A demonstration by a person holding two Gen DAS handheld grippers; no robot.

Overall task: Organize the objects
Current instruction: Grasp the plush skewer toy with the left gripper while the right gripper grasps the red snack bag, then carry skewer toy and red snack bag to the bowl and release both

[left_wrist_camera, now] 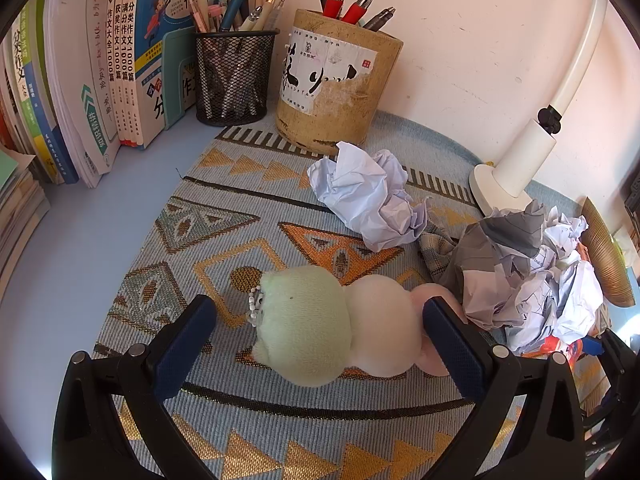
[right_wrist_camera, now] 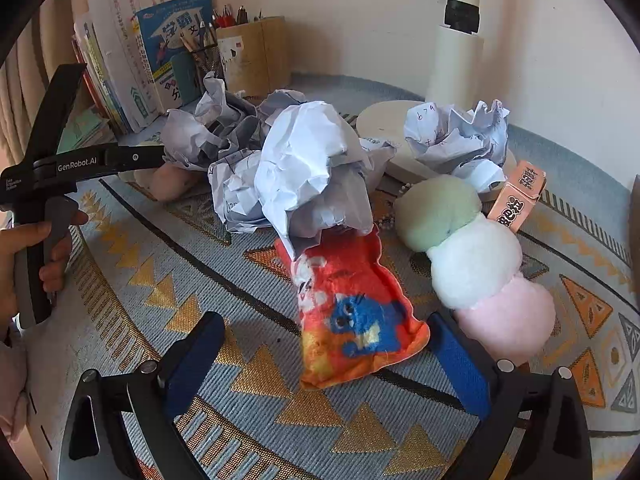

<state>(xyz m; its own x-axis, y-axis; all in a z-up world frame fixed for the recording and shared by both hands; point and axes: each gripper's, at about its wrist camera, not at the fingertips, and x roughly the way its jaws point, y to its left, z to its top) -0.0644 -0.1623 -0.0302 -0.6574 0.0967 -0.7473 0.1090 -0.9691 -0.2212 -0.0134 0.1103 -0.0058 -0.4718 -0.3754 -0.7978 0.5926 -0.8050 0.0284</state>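
While both claws (left (left_wrist_camera: 320,322), right (right_wrist_camera: 326,354)) gape: two pen pots, one three-ball plush (left_wrist_camera: 336,328).

Fuzzy plush toy (left_wrist_camera: 320,320), woven mat (left_wrist_camera: 224,216)

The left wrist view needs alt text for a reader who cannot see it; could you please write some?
An open left gripper straddles a plush toy lying on a patterned mat. Crumpled paper lies beyond, with two pen holders and books along the wall.
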